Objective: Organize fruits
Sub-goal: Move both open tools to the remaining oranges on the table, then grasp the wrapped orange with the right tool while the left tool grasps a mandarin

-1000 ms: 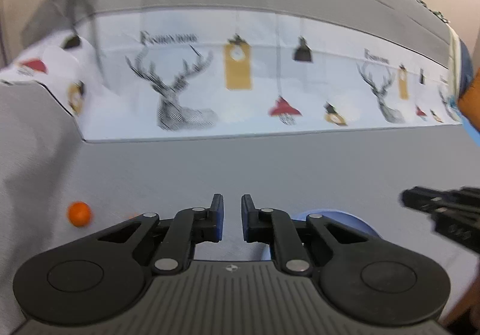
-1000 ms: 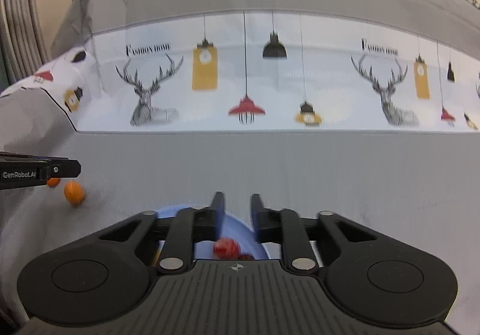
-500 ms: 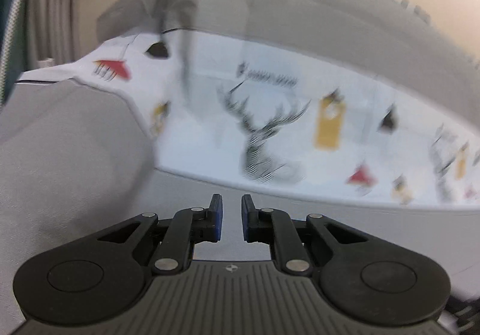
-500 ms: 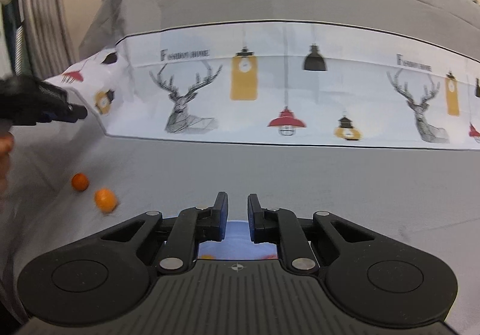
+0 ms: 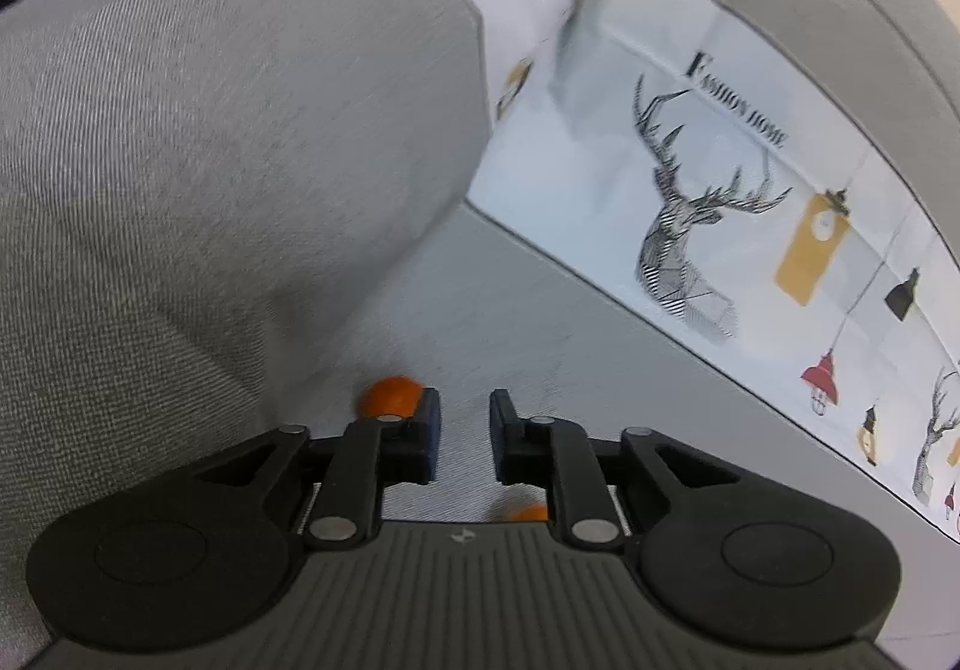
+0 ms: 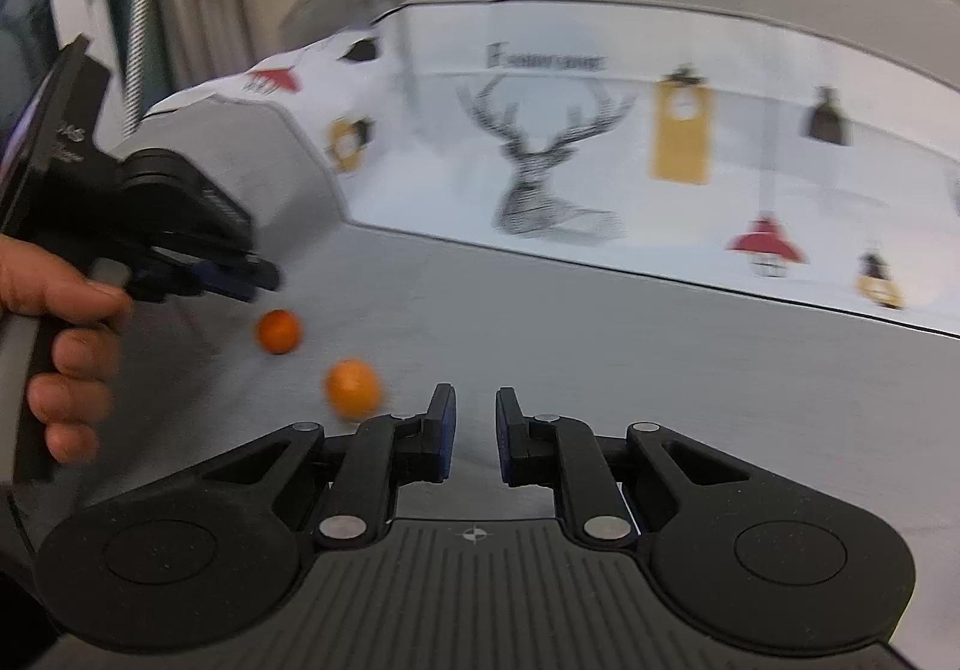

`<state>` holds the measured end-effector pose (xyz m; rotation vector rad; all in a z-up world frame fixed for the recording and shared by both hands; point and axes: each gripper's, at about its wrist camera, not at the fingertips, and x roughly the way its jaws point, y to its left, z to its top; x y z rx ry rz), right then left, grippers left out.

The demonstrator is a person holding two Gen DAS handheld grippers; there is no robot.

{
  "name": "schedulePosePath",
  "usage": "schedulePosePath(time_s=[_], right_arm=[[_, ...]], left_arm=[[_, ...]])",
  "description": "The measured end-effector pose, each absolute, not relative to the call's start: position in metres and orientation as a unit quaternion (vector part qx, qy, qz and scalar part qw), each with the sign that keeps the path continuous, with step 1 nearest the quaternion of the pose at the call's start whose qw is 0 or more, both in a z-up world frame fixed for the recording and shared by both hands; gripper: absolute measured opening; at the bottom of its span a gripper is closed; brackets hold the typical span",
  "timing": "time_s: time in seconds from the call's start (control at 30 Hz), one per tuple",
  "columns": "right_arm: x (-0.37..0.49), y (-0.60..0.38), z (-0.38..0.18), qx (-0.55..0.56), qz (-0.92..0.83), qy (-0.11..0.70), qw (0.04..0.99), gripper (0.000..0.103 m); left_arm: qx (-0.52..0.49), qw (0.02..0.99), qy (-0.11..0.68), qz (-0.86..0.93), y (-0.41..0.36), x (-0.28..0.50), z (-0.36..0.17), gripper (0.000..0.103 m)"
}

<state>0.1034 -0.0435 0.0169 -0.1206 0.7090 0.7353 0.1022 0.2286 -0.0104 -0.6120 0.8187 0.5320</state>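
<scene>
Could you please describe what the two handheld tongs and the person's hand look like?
Both the left tongs and the right tongs are matte black, with a ribbed base, round side discs, silver pivot pins and blue-faced fingertips. The bare left hand grips a black handle with small white lettering.

Two orange fruits [image 6: 279, 331] on grey fabric [image 6: 600, 358]; white deer-print band [image 6: 540, 178] behind.

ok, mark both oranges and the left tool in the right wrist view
far orange [image 6: 278, 331], right wrist view, centre of the fruit, just past the tool tip
near orange [image 6: 353, 388], right wrist view, centre of the fruit
left tool [image 6: 264, 277], right wrist view, at its fingertips
</scene>
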Motion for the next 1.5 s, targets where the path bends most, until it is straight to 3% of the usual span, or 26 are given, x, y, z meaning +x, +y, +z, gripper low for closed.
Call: schedulePosePath(time_s=[0.03,0.1,0.17,0.5,0.77,0.87,0.9,0.97,1.5], right_arm=[[0.104,-0.033,0.015,-0.060,0.360,0.342,0.866,0.024],[0.106,-0.016,0.011,-0.064,0.376,0.345,0.858,0.041],[0.107,0.000,0.007,-0.069,0.387,0.343,0.853,0.048],[0.128,0.059,-0.024,-0.095,0.424,0.377,0.818,0.064],[0.145,0.071,-0.044,-0.105,0.419,0.413,0.801,0.061],[0.143,0.072,-0.046,-0.116,0.421,0.408,0.802,0.041],[0.143,0.071,-0.046,-0.113,0.425,0.407,0.801,0.039],[0.142,0.071,-0.045,-0.116,0.424,0.403,0.803,0.039],[0.122,-0.014,0.031,-0.077,0.360,0.343,0.864,0.039]], left_arm=[[-0.287,0.838,0.390,0.254,0.230,0.102,-0.012,0.027],[-0.276,0.836,0.396,0.260,0.231,0.104,-0.015,0.035],[-0.265,0.833,0.405,0.266,0.232,0.106,-0.019,0.043],[-0.233,0.822,0.439,0.278,0.236,0.121,-0.040,0.047],[-0.229,0.816,0.454,0.275,0.235,0.132,-0.053,0.047],[-0.229,0.818,0.449,0.275,0.233,0.133,-0.052,0.047],[-0.224,0.819,0.451,0.276,0.232,0.134,-0.052,0.047],[-0.220,0.820,0.451,0.276,0.231,0.134,-0.052,0.039],[-0.199,0.862,0.400,0.240,0.183,0.116,-0.014,0.037]])
